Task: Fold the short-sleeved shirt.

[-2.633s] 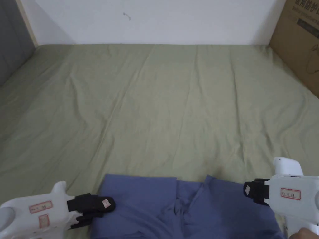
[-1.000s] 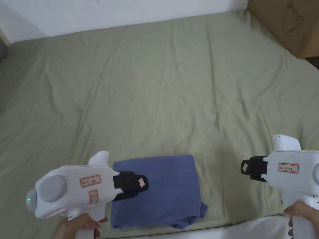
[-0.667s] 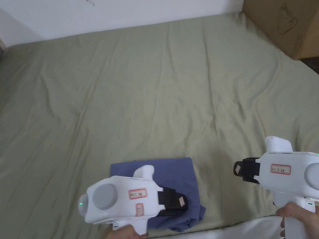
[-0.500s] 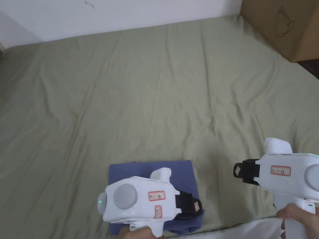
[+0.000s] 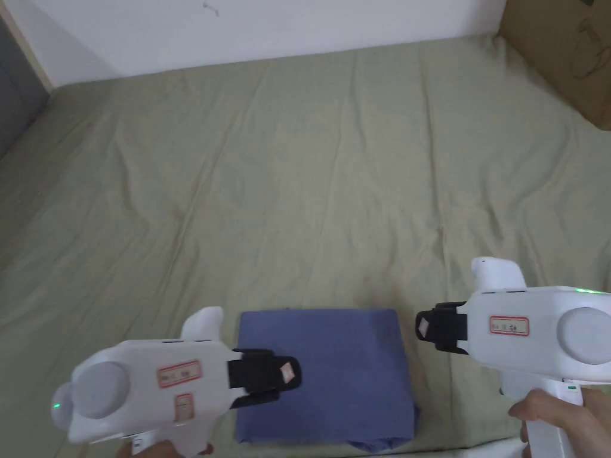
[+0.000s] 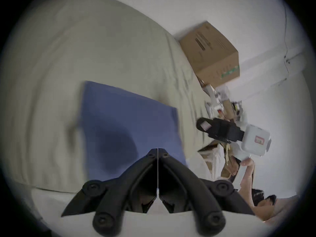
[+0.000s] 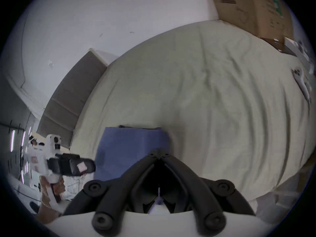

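- Left gripper (image 5: 286,373), at 7 o'clock in the head view: jaws pressed together with nothing between them, tip hovering over the left part of the folded shirt (image 5: 334,370); held from below by a hand (image 5: 164,448).
- In the left gripper view, own jaws meeting on a thin line at 6 o'clock, clear of the cloth, with the blue fabric lying beyond them.
- Right gripper (image 5: 425,327), at 4 o'clock in the head view: jaws closed and empty, tip just beside the shirt's right edge, apart from it; gripped by the right hand (image 5: 555,414).
- Shirt folded into a neat blue rectangle at 6 o'clock, a small bunch of fabric poking out at its near right corner.
- Underneath, a wrinkled green sheet (image 5: 310,179) spreading out to 12 o'clock.
- Farther out, a white wall (image 5: 298,27) at 12 o'clock and a cardboard box (image 5: 567,53) at 2 o'clock.
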`<state>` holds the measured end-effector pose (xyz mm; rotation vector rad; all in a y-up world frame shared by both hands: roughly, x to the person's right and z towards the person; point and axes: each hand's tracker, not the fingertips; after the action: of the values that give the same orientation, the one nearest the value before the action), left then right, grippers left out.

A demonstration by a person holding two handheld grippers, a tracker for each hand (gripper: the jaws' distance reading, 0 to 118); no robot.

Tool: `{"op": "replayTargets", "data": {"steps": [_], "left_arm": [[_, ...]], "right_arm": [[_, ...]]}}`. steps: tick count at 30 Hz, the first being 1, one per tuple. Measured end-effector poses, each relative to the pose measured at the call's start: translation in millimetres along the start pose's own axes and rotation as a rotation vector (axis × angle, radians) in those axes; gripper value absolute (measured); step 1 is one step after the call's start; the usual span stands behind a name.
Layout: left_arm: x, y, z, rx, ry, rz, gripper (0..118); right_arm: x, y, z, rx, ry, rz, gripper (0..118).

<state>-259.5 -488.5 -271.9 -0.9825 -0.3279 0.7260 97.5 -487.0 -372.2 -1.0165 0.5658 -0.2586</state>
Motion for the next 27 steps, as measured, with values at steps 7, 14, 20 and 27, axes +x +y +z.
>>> {"op": "replayTargets", "data": {"steps": [7,14,20,27], "left_arm": [[-61.6,-3.3,49.6,0.126,-0.011,0.111,0],[-93.6,10.5,54.2,0.163,-0.077,0.114,0],[-97.1,22.2,13.2,0.080,-0.168,0.141,2],[-105.4,32.2,-20.1,0.030,-0.304,0.201,95]], "right_arm": [[-59.2,-6.6,-44.3,-0.105,0.059,0.151,0],[-62.1,-25.8,-95.4,-0.226,0.006,0.161,0],[-61.7,-20.9,-93.6,-0.235,0.007,0.154,0],[-62.3,-18.2,-95.0,-0.246,0.004,0.154,0]]}}
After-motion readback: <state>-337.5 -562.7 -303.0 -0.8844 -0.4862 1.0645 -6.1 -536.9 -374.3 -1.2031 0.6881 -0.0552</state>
